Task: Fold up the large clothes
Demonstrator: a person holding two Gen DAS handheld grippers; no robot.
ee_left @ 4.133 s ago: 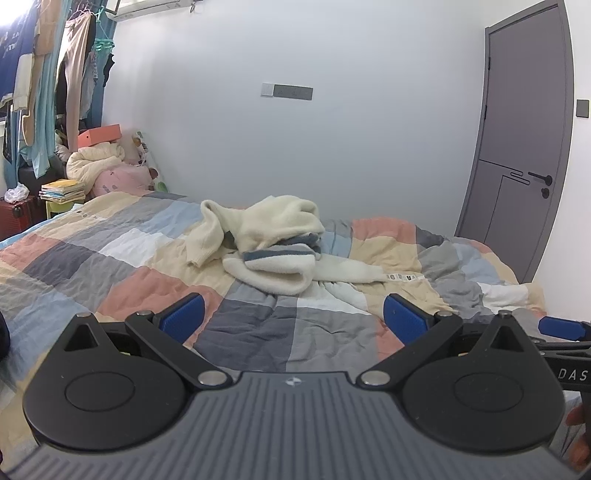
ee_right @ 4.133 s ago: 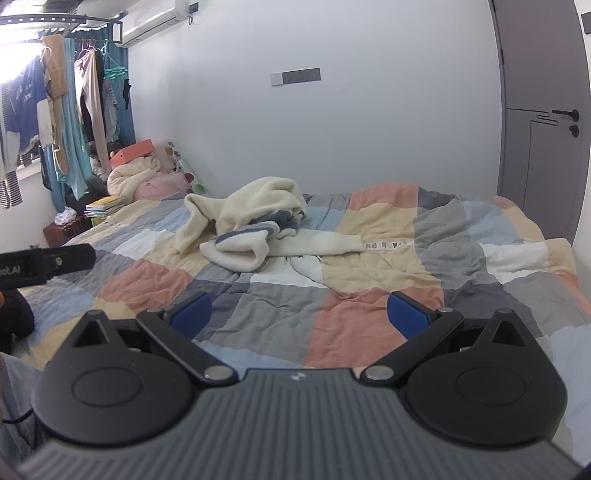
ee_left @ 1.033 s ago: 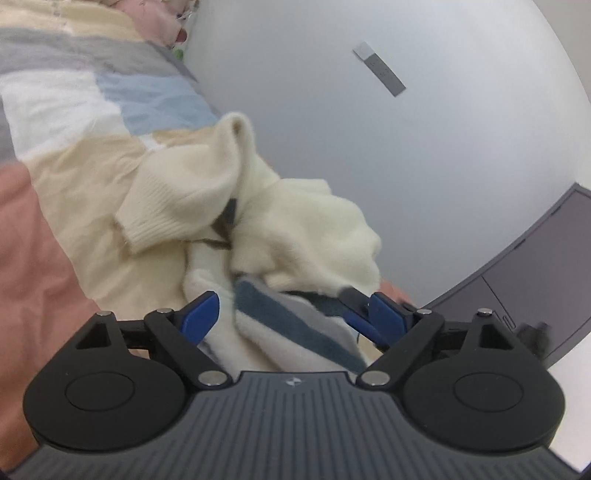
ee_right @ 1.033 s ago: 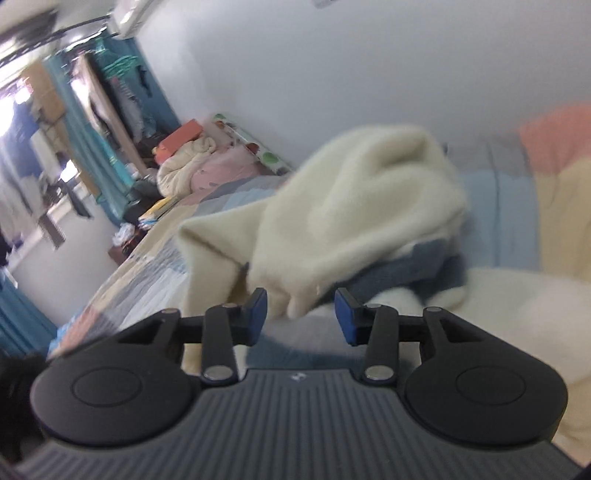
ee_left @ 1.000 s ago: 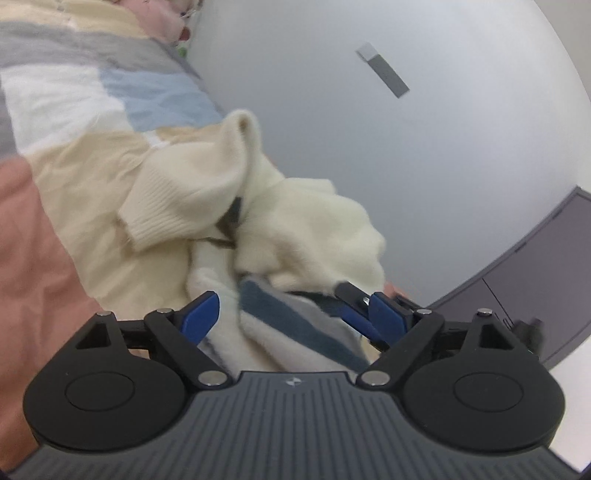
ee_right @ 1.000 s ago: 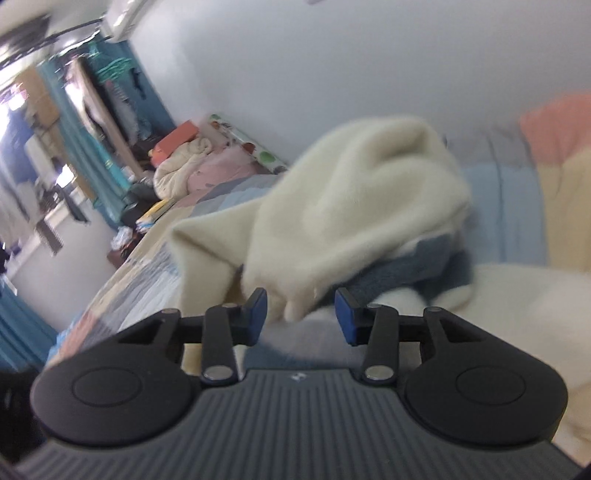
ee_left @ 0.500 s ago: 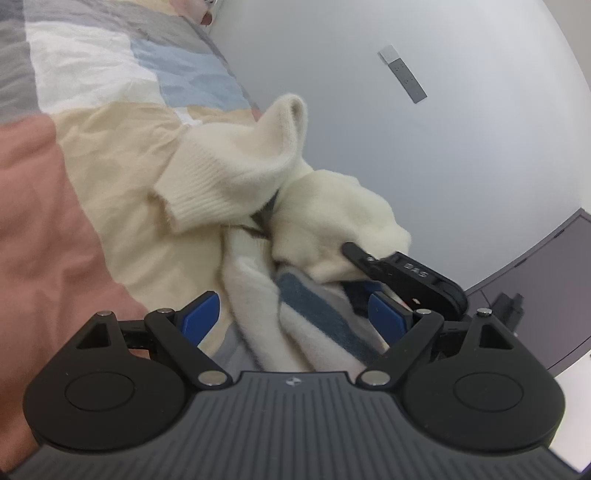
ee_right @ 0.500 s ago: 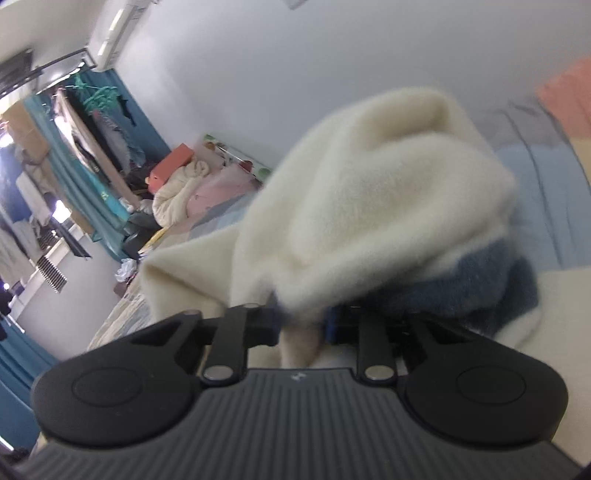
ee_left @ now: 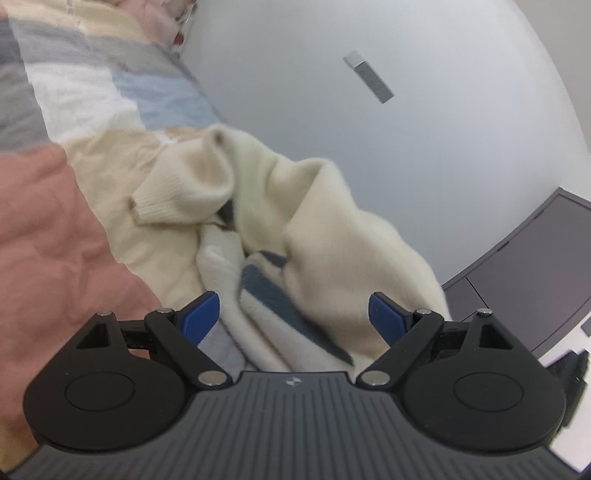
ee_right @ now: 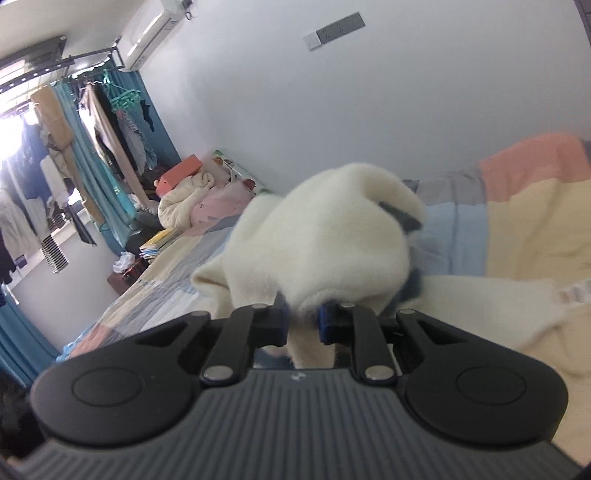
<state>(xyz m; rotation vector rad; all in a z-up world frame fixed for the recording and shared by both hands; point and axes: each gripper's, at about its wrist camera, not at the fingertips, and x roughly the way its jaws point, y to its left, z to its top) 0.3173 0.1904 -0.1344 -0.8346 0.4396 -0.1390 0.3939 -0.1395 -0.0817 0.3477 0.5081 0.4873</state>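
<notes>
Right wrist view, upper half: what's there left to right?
Clothes rack with hanging clothes → orange box → cream sweater → orange quilt patch.

The sweater (ee_left: 303, 221) sits bunched on the quilt (ee_left: 55, 240), close to the wall (ee_left: 388, 166). Door (ee_left: 535, 273) off to the right, clothes rack (ee_right: 74, 147) probably far left.

A lived-in bedroom in a home

A bed with a patchwork quilt (ee_right: 524, 206) in pink, cream, blue and grey fills the near ground; at far left, clothes hang on a rail (ee_right: 92, 122) beside teal curtains (ee_right: 122, 173); an air conditioner (ee_right: 155, 26) sits high on the white wall; a grey door (ee_left: 524, 266) stands at right
</notes>
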